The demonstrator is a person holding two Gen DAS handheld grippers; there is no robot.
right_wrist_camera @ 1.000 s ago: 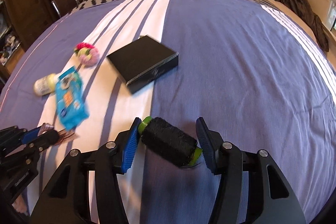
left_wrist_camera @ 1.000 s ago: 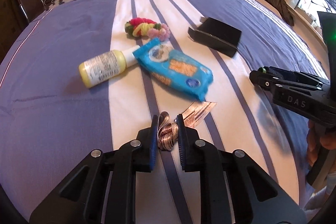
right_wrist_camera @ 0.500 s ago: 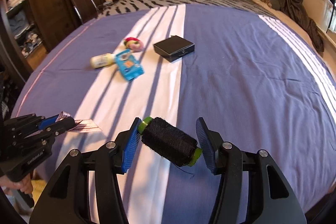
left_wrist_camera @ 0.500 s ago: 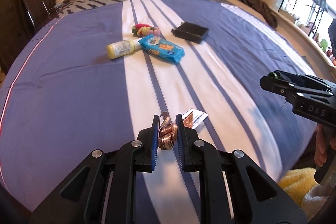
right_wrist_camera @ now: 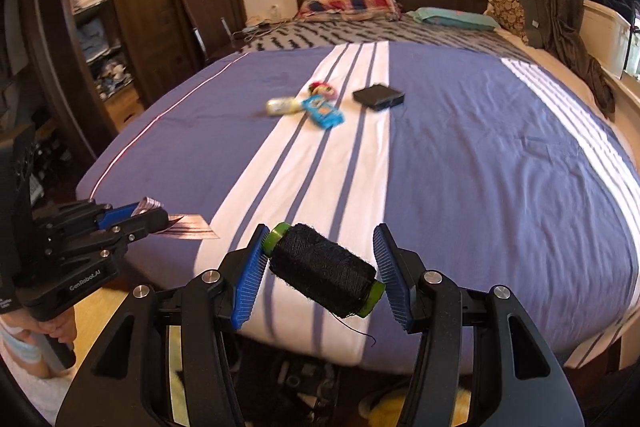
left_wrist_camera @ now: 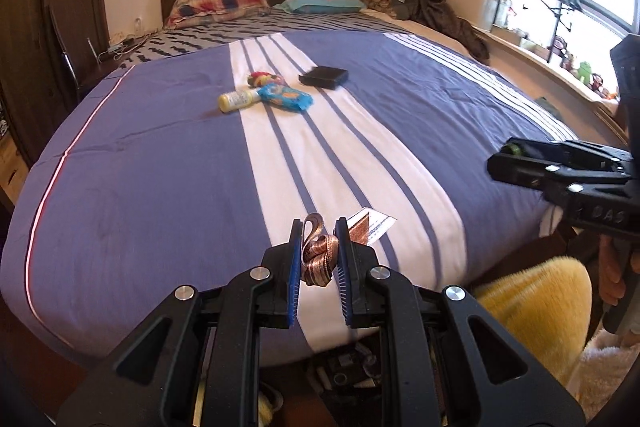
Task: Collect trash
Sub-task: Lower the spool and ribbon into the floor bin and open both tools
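My left gripper [left_wrist_camera: 318, 259] is shut on a crumpled copper-coloured wrapper [left_wrist_camera: 318, 257], whose flat end with a white label [left_wrist_camera: 370, 229] sticks out to the right. It hangs over the foot edge of the bed [left_wrist_camera: 160, 187]. My right gripper [right_wrist_camera: 320, 267] is shut on a spool of black thread [right_wrist_camera: 322, 273] with green ends, held endwise between the blue pads. Each gripper shows in the other's view: the right gripper [left_wrist_camera: 516, 163] at the right, the left gripper [right_wrist_camera: 152, 217] at the left with the wrapper [right_wrist_camera: 188, 225].
Far up the bed lie a yellow bottle [left_wrist_camera: 236, 99], a blue wipes packet [left_wrist_camera: 286, 97], a heap of hair ties [left_wrist_camera: 262, 79] and a black box [left_wrist_camera: 324, 77]. A yellow fluffy rug [left_wrist_camera: 532, 303] lies on the floor at the right. A wardrobe [right_wrist_camera: 92, 27] stands left.
Both grippers have pulled back from the bed's middle to its foot and risen, each still holding its thing. The bottle, packet and box now look far off.
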